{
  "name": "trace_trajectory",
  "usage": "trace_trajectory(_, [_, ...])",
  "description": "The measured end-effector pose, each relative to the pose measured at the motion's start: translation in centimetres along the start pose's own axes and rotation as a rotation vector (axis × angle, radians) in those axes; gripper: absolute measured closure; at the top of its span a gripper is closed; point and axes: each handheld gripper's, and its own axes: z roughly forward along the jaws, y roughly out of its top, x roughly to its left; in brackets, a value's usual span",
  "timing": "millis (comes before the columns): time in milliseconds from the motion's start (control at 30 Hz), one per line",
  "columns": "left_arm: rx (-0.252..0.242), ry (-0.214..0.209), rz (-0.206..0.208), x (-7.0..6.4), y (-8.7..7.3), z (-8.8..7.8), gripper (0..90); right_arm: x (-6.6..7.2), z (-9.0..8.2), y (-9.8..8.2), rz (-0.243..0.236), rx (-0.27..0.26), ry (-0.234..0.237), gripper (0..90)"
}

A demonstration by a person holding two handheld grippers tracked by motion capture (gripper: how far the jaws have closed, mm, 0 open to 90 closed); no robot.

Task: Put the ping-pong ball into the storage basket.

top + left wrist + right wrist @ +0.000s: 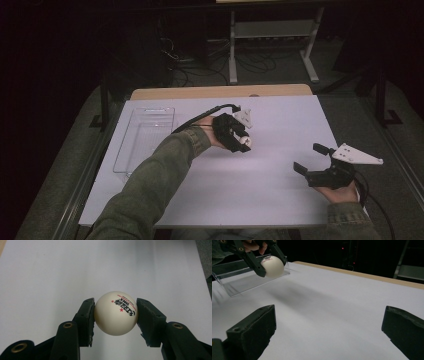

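Left tongs (116, 315) pinch our white printed table-tennis ball (116, 313); right tongs (314, 158) sit spread at lower right. We should carry it level toward the clear plastic tray (145, 137) at left, grip steady.

This is looking like a lab or test room rather than a home. A white sheet (280, 120) is covering a wooden table (220, 92) that is standing on grey carpet (350, 120). Beyond the table's far edge, black cables (250, 62) are lying tangled on the floor around the white metal legs of a stand (272, 30), and small red lights (342, 248) are glowing in the dark background. The surroundings are sitting in darkness.
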Motion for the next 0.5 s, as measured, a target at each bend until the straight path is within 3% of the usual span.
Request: trace_trajectory(500, [0.006,0.003,0.0,-0.6,-1.0,-1.7,50.4,0.1,0.1,0.0,-0.003,0.008,0.004,0.0])
